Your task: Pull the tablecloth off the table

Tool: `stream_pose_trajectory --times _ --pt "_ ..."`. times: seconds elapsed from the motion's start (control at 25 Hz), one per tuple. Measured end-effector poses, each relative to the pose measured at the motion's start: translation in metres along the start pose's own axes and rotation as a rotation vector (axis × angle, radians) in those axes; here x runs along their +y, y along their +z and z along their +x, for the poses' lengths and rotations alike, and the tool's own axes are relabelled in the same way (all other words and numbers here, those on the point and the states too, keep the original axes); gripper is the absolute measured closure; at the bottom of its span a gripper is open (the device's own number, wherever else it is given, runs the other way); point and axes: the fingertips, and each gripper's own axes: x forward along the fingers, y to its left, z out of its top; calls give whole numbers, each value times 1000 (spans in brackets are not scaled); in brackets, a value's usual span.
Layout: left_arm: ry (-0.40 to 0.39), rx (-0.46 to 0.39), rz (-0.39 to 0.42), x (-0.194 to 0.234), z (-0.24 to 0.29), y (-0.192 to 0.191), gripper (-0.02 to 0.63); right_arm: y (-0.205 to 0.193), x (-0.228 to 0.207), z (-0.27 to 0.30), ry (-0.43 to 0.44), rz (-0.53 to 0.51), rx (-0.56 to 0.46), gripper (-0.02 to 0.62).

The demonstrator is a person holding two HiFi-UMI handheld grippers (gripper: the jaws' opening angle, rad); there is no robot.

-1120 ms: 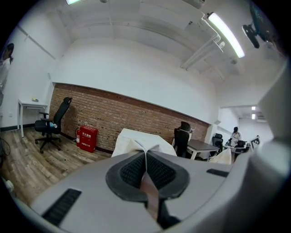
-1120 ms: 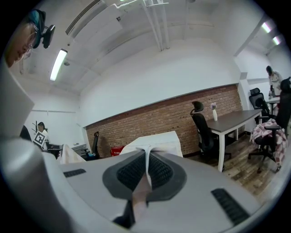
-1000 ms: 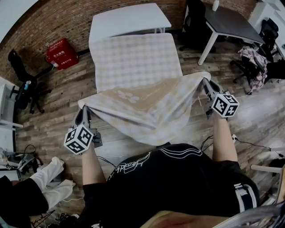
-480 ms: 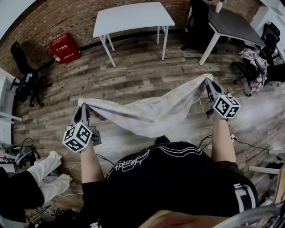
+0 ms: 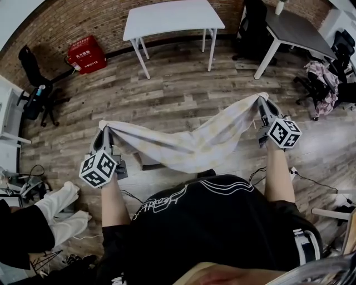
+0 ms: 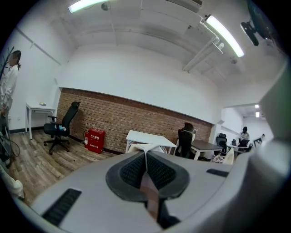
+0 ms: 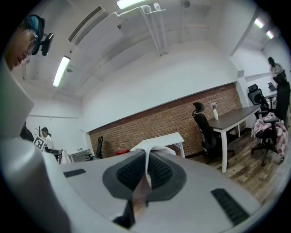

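Nearest, the person in a black shirt point(image 5: 217, 222) holds both grippers out at chest level. The left gripper point(image 5: 103, 133) is closed tight, with a thin fold of the tablecloth point(image 5: 183, 145) pinched between its ribbed pads point(image 6: 132, 170). The right gripper point(image 5: 260, 103) is likewise clamped flat on the opposite end, the fabric point(image 7: 152, 148) rising out of its closed jaws. The tablecloth hangs between the two grippers as a sagging band over the wooden floor point(image 5: 183, 94). No part of it touches the white table point(image 5: 172, 14), which stands bare and well apart beyond. A red box point(image 5: 86, 54) and a dark table point(image 5: 300, 30) lie farther off.

The deep sag and soft folds suggest a light, limp, thin fabric with no stiffness of its own. It probably needs little force, but a thin pinch may slip. It looks best held at the corners or hem, where it is thickest, one gripper at each end.
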Motion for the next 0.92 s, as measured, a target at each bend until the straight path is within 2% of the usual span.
stream_pose_trajectory --times 0.2,0.92 --pt "3 5 1 4 -9 -3 600 -4 3 -3 0 28 1 597" --pt "18 -14 -18 30 -31 -4 600 -12 35 -1 29 -7 34 597"
